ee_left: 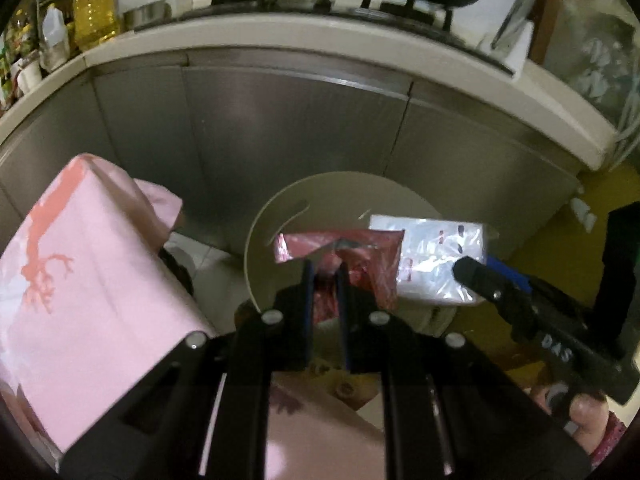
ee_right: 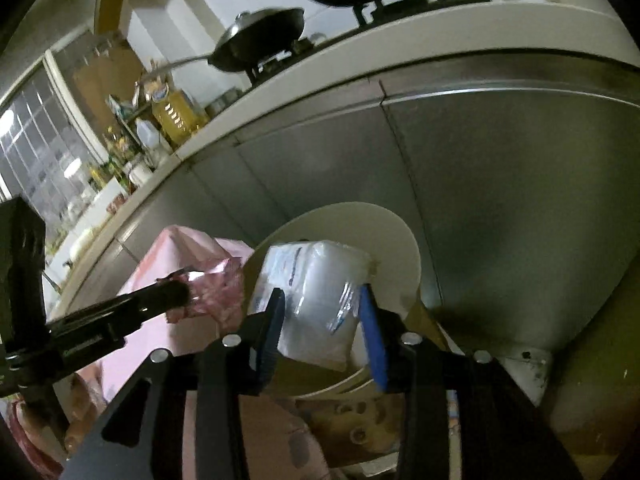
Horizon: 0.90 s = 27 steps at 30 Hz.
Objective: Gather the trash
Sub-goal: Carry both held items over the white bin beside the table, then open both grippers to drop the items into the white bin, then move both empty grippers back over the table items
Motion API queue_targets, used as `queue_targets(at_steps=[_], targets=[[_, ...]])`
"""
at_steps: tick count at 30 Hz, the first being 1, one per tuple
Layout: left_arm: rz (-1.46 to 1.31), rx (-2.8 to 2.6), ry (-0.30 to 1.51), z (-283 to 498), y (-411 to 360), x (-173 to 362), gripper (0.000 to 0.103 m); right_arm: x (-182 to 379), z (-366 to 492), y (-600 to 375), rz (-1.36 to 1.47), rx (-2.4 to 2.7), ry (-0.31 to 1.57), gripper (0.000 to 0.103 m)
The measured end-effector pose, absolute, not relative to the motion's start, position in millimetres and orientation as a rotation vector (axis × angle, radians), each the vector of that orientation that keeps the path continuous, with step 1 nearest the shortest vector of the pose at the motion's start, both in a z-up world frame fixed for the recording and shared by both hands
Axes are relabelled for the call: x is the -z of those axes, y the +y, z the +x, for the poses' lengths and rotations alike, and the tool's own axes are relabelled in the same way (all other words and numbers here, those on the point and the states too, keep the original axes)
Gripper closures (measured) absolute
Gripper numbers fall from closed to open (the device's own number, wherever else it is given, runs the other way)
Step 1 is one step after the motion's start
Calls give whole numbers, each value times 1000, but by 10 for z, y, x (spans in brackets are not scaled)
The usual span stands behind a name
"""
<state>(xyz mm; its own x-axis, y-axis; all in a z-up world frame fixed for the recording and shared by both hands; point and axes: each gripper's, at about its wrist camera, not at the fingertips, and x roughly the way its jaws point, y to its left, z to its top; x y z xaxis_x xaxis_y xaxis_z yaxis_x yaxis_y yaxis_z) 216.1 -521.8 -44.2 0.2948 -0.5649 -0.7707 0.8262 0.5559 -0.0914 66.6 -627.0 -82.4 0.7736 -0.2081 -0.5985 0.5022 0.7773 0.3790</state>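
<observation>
Kitchen cabinet front [ee_left: 280, 128] — both hand-held grippers angled downward

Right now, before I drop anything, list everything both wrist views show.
red wrapper: one, shiny red, crumpled, pinched in the left gripper over the bin.
white plastic-wrapped pack: one, white with clear film, between the right gripper's jaws.
bin: one, cream, round, its lid up, in front of the cabinets.
pink bag: one, pale pink with a red print, left of the bin.
cabinet doors: several, grey metal, under the counter.
pans: two, black, on the stove.
oil bottle: one, yellow, on the counter.
left gripper: black, jaws nearly shut.
right gripper: black, blue pads.
</observation>
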Motion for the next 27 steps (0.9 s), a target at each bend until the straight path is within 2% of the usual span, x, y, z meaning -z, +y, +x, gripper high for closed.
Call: queue_targets(at_steps=[2, 4, 13, 17, 21, 27], targets=[[375, 934, 870, 2190, -5269, 517, 65, 878, 733, -6275, 537, 410, 576, 37], [390, 905, 841, 2169, -5258, 538, 58, 887, 746, -6268, 545, 406, 561, 32], [410, 765, 724, 1944, -4738, 245, 57, 561, 539, -5815, 487, 368, 482, 32], [372, 696, 688, 1752, -4284, 38, 57, 387, 460, -5430, 470, 318, 462, 32], [336, 621, 661, 1560, -3749, -140, 52, 256, 327, -4981, 452, 248, 440, 32], [303, 485, 618, 1314, -2833, -323, 52, 107, 337, -4247, 414, 131, 438, 32]])
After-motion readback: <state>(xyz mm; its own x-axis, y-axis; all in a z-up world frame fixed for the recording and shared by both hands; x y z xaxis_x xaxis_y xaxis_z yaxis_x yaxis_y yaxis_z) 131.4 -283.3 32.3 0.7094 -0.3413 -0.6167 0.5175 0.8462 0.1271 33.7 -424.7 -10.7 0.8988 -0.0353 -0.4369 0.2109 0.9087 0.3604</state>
